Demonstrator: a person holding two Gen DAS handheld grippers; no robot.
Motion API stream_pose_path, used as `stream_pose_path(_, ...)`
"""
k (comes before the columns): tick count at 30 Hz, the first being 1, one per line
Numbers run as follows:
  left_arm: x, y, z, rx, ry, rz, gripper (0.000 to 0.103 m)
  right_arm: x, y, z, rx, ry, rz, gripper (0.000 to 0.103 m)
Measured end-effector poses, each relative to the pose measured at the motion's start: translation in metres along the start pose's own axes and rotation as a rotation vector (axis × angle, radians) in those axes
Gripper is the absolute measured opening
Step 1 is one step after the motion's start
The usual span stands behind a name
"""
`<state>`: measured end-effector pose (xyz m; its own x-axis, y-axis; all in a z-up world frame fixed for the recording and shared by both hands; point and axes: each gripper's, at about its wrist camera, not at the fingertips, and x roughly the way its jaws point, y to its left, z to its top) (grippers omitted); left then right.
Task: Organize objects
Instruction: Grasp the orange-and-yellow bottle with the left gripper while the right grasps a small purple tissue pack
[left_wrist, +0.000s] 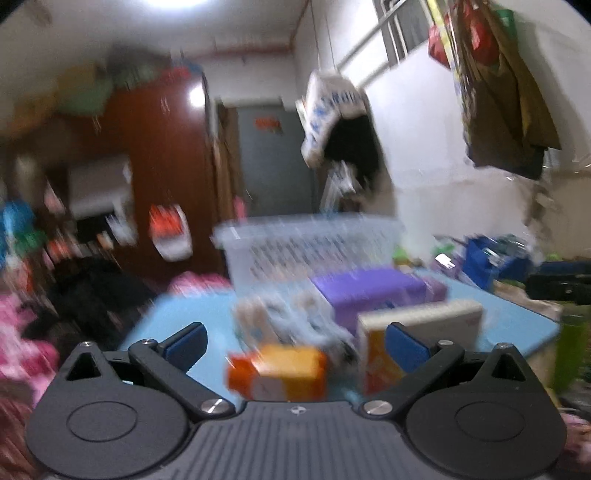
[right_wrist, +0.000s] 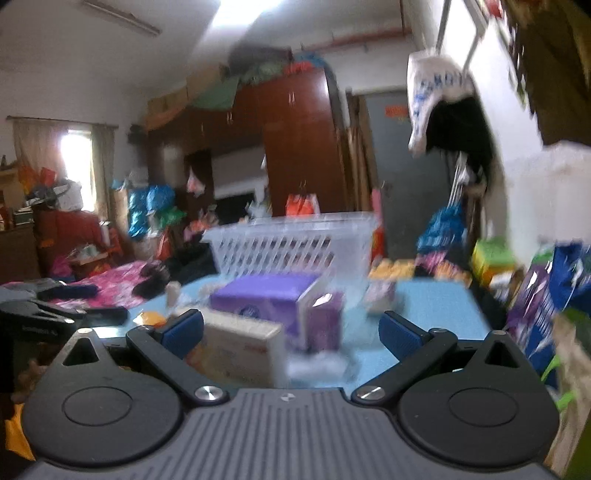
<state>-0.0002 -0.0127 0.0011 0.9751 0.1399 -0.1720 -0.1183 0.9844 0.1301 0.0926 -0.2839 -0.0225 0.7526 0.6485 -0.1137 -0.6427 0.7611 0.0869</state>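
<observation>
A: A cluttered bedroom is showing behind a light blue table (right_wrist: 436, 295), with a dark red wardrobe (right_wrist: 299, 147) standing at the far wall and a white plastic bag (right_wrist: 432, 92) hanging high on the right.

B: What is sitting on the table?

A: A white slotted laundry basket (right_wrist: 291, 243) is standing at the far edge. Just in front of it a purple box (right_wrist: 266, 295) is lying, and a white and orange box (right_wrist: 240, 347) is lying nearer, close to the purple one. In the left wrist view an orange box (left_wrist: 277, 373) is sitting nearest the camera, though everything there is blurring badly.

B: And the tools?

A: The left gripper (left_wrist: 295, 339) is hanging over the near table edge with its blue-padded fingers (left_wrist: 186, 341) spread wide, holding nothing; the orange box is lying between them, apart from both. The right gripper (right_wrist: 291, 332) is also standing wide open and empty, with the white and orange box showing just beside its left finger. Whether they are touching, I cannot tell.
</observation>
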Motion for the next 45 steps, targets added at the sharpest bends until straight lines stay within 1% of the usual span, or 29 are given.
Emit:
stream_pose_path(1,0.001,0.000,0.001,0.013,-0.017,0.025,0.103,0.001,-0.002,-0.002,0.000,-0.029,-0.022,0.103)
stream_pose_path(2,0.005,-0.001,0.002,0.029,-0.007,0.037,0.103,0.005,-0.004,-0.002,-0.010,-0.017,-0.044,0.103)
stream_pose_path(4,0.015,0.002,0.003,0.041,0.053,0.010,0.103,0.016,-0.011,-0.001,-0.008,0.054,-0.066,0.103)
stream_pose_path(5,0.018,0.005,0.001,0.031,0.067,-0.010,0.103,0.022,-0.017,-0.001,0.008,0.079,-0.053,0.103)
stream_pose_path(8,0.028,0.020,-0.007,-0.010,0.097,-0.066,0.103,0.037,-0.037,-0.001,0.074,0.091,0.037,0.103)
stream_pose_path(10,0.033,0.026,-0.012,-0.020,0.112,-0.094,0.103,0.049,-0.047,0.001,0.097,0.103,0.043,0.103)
stream_pose_path(13,0.041,0.037,-0.022,-0.042,0.130,-0.109,0.103,0.068,-0.055,0.005,0.104,0.111,0.045,0.103)
stream_pose_path(16,0.048,0.044,-0.029,-0.065,0.140,-0.133,0.103,0.073,-0.052,0.003,0.098,0.132,0.095,0.103)
stream_pose_path(18,0.053,0.044,-0.032,-0.067,0.142,-0.150,0.103,0.078,-0.046,0.002,0.060,0.147,0.116,0.102)
stream_pose_path(20,0.056,0.041,-0.034,-0.059,0.143,-0.163,0.103,0.084,-0.042,0.000,0.031,0.162,0.131,0.095)
stream_pose_path(22,0.058,0.039,-0.036,-0.051,0.146,-0.174,0.103,0.091,-0.042,-0.002,0.028,0.181,0.147,0.090)
stream_pose_path(23,0.060,0.037,-0.037,-0.042,0.149,-0.176,0.103,0.094,-0.042,-0.003,0.030,0.189,0.155,0.086)
stream_pose_path(28,0.067,0.032,-0.041,-0.026,0.163,-0.178,0.103,0.097,-0.045,-0.004,0.041,0.196,0.193,0.081)
stream_pose_path(30,0.067,0.031,-0.042,-0.015,0.161,-0.168,0.103,0.093,-0.047,-0.004,0.040,0.196,0.205,0.076)
stream_pose_path(31,0.066,0.032,-0.042,-0.023,0.164,-0.130,0.103,0.091,-0.048,-0.004,0.042,0.196,0.211,0.071)
stream_pose_path(32,0.066,0.032,-0.042,-0.025,0.163,-0.133,0.103,0.091,-0.052,-0.002,0.039,0.198,0.214,0.065)
stream_pose_path(34,0.066,0.034,-0.042,-0.027,0.162,-0.136,0.103,0.090,-0.054,-0.001,0.028,0.211,0.203,0.059)
stream_pose_path(38,0.067,0.033,-0.043,-0.015,0.162,-0.129,0.103,0.096,-0.055,0.000,0.032,0.221,0.206,0.058)
stream_pose_path(41,0.068,0.030,-0.044,-0.003,0.163,-0.130,0.103,0.104,-0.054,0.002,0.033,0.229,0.212,0.061)
stream_pose_path(45,0.070,0.028,-0.045,0.010,0.161,-0.122,0.103,0.114,-0.057,0.002,0.060,0.257,0.258,0.062)
